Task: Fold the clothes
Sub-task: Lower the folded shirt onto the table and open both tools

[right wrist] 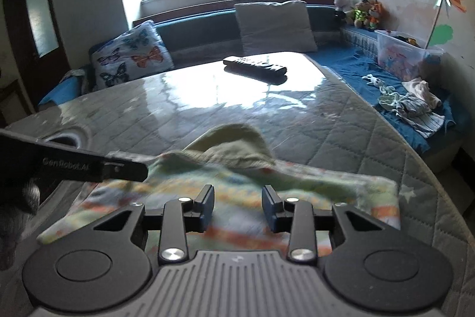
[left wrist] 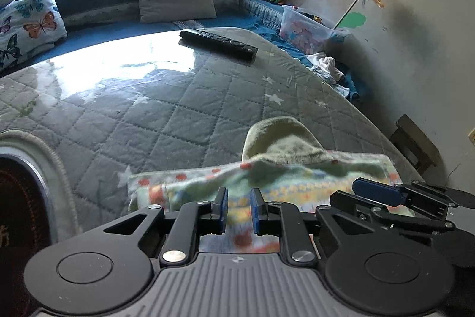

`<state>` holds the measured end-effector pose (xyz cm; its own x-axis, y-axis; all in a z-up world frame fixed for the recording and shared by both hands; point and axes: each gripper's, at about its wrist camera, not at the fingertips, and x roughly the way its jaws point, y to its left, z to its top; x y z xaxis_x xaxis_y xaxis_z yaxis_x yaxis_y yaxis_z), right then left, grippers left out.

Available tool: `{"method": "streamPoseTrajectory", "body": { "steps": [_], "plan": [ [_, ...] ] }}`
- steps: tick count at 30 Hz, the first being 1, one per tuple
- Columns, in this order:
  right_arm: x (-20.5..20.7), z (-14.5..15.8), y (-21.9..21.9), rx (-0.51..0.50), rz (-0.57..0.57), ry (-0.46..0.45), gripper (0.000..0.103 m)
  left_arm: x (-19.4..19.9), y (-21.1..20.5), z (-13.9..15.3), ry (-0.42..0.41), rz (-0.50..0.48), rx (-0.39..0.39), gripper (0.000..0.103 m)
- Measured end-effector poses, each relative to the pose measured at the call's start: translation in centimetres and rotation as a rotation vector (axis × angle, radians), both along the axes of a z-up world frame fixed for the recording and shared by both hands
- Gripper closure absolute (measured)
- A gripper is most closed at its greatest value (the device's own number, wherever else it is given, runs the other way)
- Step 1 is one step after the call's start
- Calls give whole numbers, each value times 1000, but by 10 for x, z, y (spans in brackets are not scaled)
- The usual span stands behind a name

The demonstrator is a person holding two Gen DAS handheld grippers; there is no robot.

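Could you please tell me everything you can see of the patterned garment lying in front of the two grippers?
The patterned garment is a small, soft piece, pale green with yellow bands and orange-red spots, blurred in both views. A plain yellow-green hood-like part stands up at its far side. It lies partly folded near the quilted table cover's front edge. The left gripper and right gripper are both open above it; neither visibly pinches it.

Garment [right wrist: 237, 183] on table [right wrist: 341, 124] (remote [right wrist: 255, 69] behind).
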<state>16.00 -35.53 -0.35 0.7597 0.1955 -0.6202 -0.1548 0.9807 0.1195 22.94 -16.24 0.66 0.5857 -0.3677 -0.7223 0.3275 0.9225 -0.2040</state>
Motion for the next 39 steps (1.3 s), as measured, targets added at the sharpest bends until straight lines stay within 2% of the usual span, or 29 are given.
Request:
{"method": "streamPoseTrajectory", "body": {
  "steps": [11,13,17,20,21,22,25,26,28,30,32,34,36,39],
  "plan": [
    [-59,-4,20,-59,38,-17,64,-64,14,1,-71,-40,66,84],
    [-69,-5,24,-74,44,-20,59,-72,13,-2,-79,-45,83,84],
    [-84,-7,29,-96,48,-29,58,-85,11,-10,-91,-53,110,81],
    [-90,-3,29,-82,44,-38,57,-93,12,-9,-110,-52,115,80],
    [-90,-2,29,-78,45,-40,54,-95,12,-9,-111,-50,110,80],
    [-91,-2,29,-74,46,-40,51,-97,13,-8,-111,-48,106,77],
    [-93,-6,33,-65,40,-35,47,-104,16,-5,-117,-39,90,59],
    [-95,-7,33,-62,36,-37,45,-108,18,-4,-122,-38,91,57],
    [-99,-6,32,-49,27,-41,28,-114,21,-2,-129,-35,90,53],
    [-102,-6,32,-45,12,-47,19,-119,24,-1,-134,-26,87,45],
    [-105,-4,33,-46,-1,-52,17,-126,27,1,-146,-7,90,38],
    [-108,-3,34,-47,-13,-58,10,-132,29,3,-159,1,93,33],
    [-110,-2,35,-48,-20,-61,8,-138,32,4,-172,6,94,29],
    [-114,-1,38,-65,-41,-67,0,-146,36,7,-191,14,98,18]
  ]
}}
